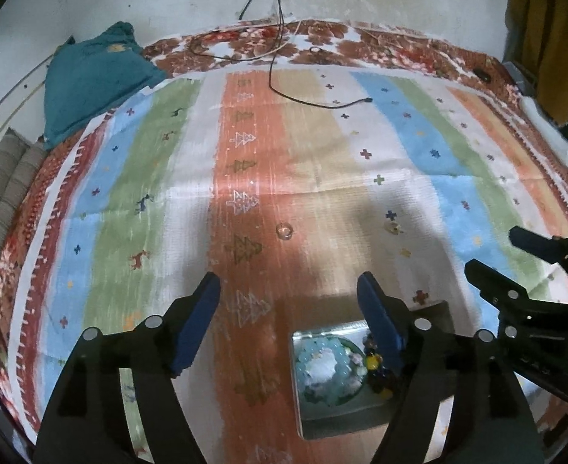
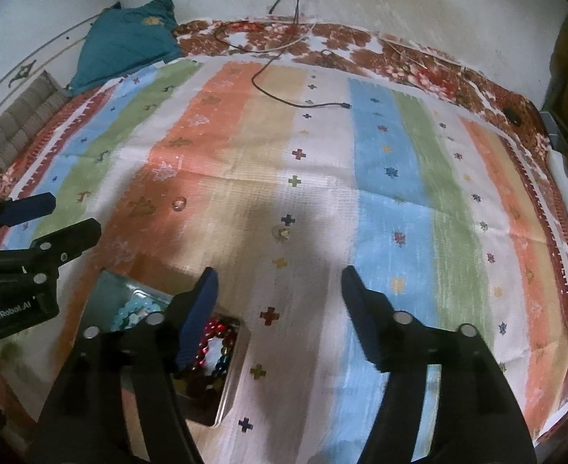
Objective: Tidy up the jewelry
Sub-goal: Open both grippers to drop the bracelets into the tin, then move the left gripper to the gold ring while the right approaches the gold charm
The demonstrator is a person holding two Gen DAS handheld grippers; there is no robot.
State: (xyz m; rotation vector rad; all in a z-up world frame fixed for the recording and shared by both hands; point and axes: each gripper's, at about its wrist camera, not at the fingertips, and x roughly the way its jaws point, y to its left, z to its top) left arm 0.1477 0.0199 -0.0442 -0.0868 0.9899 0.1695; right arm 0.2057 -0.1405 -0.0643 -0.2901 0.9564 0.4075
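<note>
- The left gripper (image 1: pixel 288 292) hung over the striped cloth (image 1: pixel 322 154) on the bed, its jaws spread wide with nothing between them.
- The right gripper (image 2: pixel 279 286) stood just beside it, jaws likewise apart and empty.
- A metal tin (image 1: pixel 322 421) lay on the cloth below both, holding a pale blue bead bracelet (image 1: pixel 324 371) and red beads (image 2: pixel 214 332).
- Two small pieces, a clear ring (image 1: pixel 284 229) and a small trinket (image 1: pixel 393 227), lay loose farther up the cloth.

My left tongs (image 1: pixel 288 297) gape over the striped cloth (image 1: pixel 322 162); metal tin (image 1: pixel 322 421) with pale bead bracelet (image 1: pixel 324 371) below, small ring (image 1: pixel 284 229) ahead.
</note>
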